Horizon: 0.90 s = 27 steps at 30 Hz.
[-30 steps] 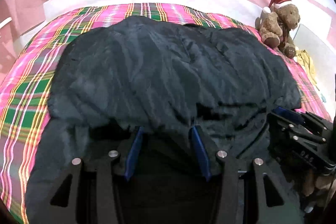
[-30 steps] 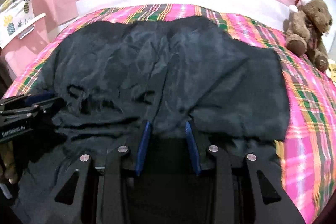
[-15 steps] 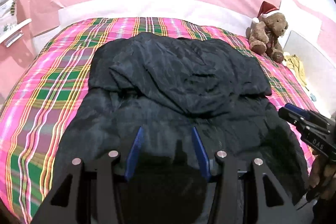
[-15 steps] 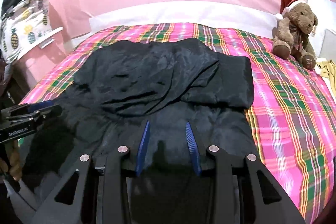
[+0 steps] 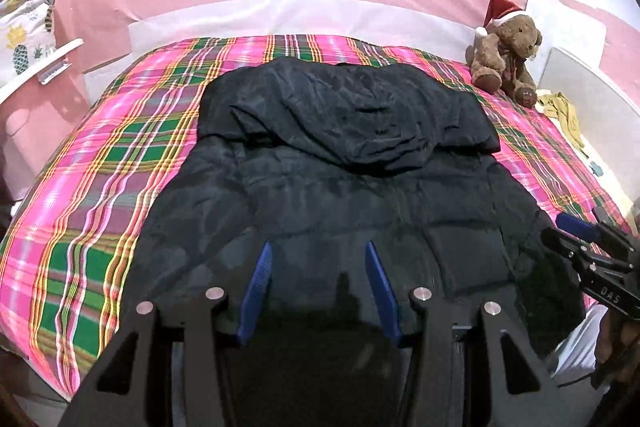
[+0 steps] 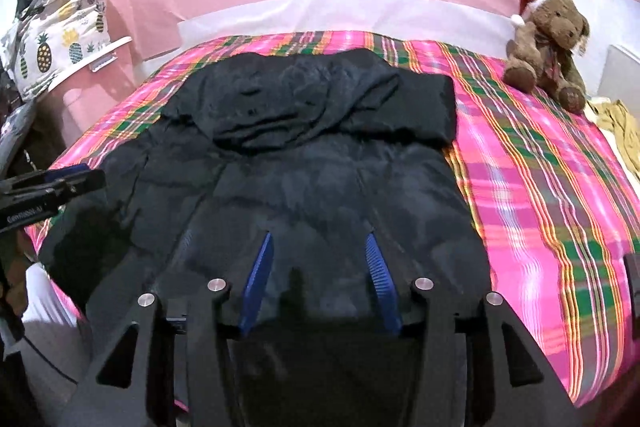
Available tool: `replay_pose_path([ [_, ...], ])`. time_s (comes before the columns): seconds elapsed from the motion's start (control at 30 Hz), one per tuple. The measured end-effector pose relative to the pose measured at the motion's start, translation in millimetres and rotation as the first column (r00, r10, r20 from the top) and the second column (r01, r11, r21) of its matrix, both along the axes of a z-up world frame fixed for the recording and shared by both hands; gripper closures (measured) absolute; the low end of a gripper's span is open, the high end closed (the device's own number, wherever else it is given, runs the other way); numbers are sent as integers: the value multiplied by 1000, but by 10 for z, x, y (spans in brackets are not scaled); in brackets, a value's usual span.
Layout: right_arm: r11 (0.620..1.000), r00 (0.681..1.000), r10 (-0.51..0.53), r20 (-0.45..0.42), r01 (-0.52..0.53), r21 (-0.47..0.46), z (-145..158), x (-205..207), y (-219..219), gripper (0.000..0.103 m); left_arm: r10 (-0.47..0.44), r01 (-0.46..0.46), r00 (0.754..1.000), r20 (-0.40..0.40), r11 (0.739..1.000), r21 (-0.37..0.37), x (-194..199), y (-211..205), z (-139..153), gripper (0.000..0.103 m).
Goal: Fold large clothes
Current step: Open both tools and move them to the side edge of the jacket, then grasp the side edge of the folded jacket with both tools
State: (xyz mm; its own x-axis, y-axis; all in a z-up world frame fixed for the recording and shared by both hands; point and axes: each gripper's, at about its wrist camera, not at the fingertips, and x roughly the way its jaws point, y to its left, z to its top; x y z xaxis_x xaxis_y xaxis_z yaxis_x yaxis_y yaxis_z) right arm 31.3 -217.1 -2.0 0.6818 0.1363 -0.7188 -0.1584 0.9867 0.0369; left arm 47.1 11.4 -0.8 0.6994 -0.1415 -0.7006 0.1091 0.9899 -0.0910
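A large dark navy jacket [image 5: 344, 163] lies spread on the plaid bed, its far part folded back toward me in a rumpled layer [image 5: 344, 107]; it also shows in the right wrist view [image 6: 320, 163]. My left gripper [image 5: 316, 251] is open and empty above the jacket's near hem. My right gripper [image 6: 318, 241] is open and empty above the near hem too. The right gripper also shows at the right edge of the left wrist view [image 5: 588, 251], and the left gripper shows at the left edge of the right wrist view [image 6: 52, 183].
The bed has a pink, green and yellow plaid cover [image 5: 104, 163] [image 6: 540, 171]. A brown teddy bear with a Santa hat [image 5: 506, 51] [image 6: 548, 39] sits at the far right corner. A yellow cloth [image 5: 564, 111] lies beside it. A pineapple-print fabric [image 6: 60, 35] is at the left. A pink wall stands behind.
Both grippers pulled back and up from the jacket. One second ago the fabric bunched at their fingers; now the folded-over layer lies flat and both jaws are clear of it.
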Motion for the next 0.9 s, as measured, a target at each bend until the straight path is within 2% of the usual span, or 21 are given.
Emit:
replay_pose_path([
  [0.27,997,997,-75,-33,75,22,-127,-195,-246,53,34,-34,999,-4,999,31,-267,56,-89,52],
  [0.3,996,996,-81,-37,82,24,-149,-211,-267,51,39,-39,999,-6,999,36,-283,78,-104,52],
  [0.33,996,995,-87,-41,88,25,-167,-222,-286,43,45,-45,999,-8,998,39,-301,98,-126,52],
  [0.4,994,994,-99,-51,101,31,-209,-230,-342,38,60,-60,998,-11,997,46,-330,151,-182,51],
  [0.57,986,984,-159,-80,162,34,-334,-266,-538,38,113,-112,993,-16,992,65,-388,367,-334,47],
  [0.8,963,962,-257,-92,263,55,-420,-305,-890,38,233,-230,972,-34,970,74,-435,844,-540,44],
  [0.9,951,950,-283,-133,296,85,-508,-289,-1014,38,248,-246,968,-32,967,68,-468,963,-596,39],
])
